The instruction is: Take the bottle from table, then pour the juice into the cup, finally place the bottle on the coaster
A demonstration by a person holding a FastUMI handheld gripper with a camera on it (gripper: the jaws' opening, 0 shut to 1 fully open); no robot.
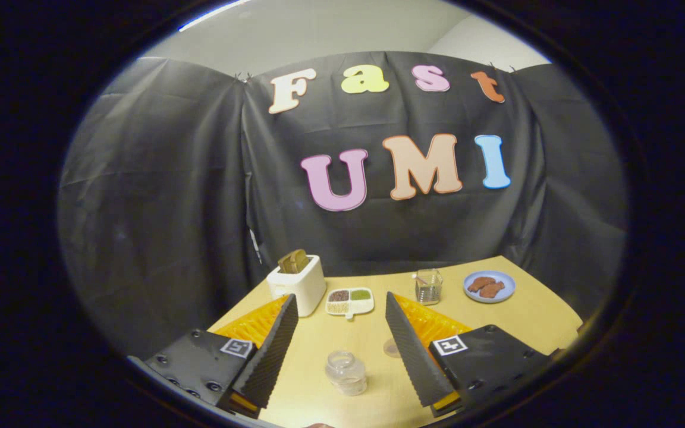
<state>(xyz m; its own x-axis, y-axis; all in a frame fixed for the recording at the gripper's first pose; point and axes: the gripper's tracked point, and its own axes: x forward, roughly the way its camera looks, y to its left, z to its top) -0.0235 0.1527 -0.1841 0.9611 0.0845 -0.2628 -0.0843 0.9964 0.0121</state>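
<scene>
A small clear bottle [346, 372] with a little pale liquid stands upright on the yellow table [533, 315], low between my two fingers and touching neither. My gripper [341, 296] is open, held above the table with its jaws wide apart. A clear glass cup [429, 286] stands beyond the right fingertip, farther back on the table. A small round pale coaster [391, 348] lies flat just right of the bottle, partly hidden by the right finger [412, 348].
A white toaster [297, 283] with bread in it stands beyond the left fingertip at the table's back edge. A white divided dish [349, 301] of grains lies ahead between the fingertips. A blue plate [489, 287] with brown food sits right of the cup.
</scene>
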